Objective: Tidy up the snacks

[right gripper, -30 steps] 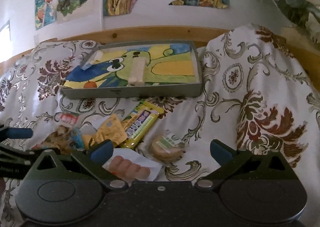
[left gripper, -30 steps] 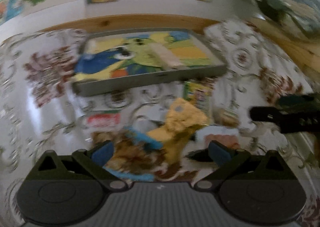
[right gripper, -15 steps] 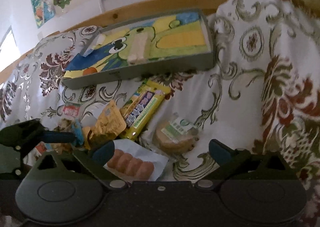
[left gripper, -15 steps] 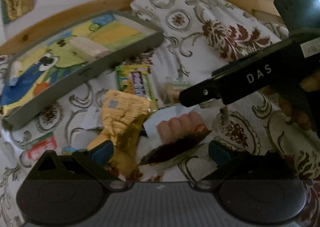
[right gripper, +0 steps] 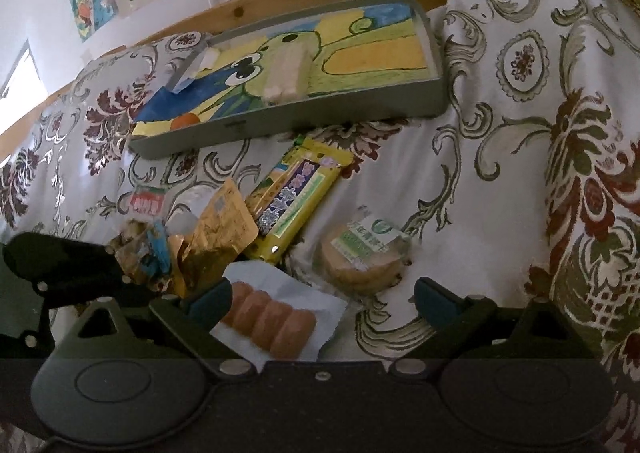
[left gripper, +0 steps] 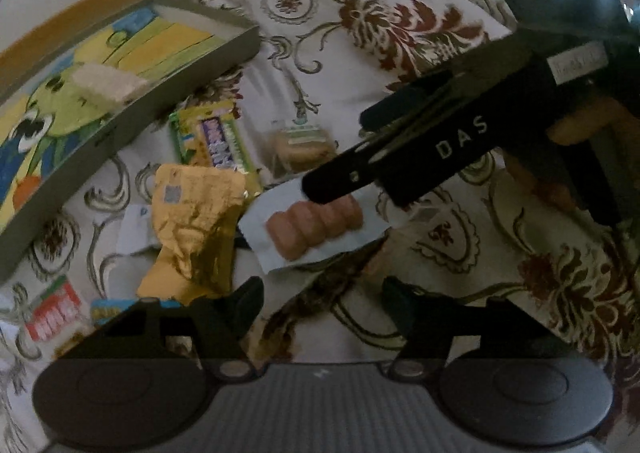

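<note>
floral bedspread (right gripper: 520,133), tray (right gripper: 434,93) parked ahead as drop spot | right gripper (right gripper: 323,295) held wide over sausage pack (right gripper: 272,323) | left gripper (left gripper: 322,299) closing, nothing gripped

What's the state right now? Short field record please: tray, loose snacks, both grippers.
tray: grey tray at the back of the cloth; a pale bar lies in it
loose snacks: yellow bar, gold packet, round cake, sausage pack, all on the cloth
left gripper: jaws closing, nothing between them yet, sausage pack just ahead
right gripper: open, over the sausage pack, not gripping
</note>
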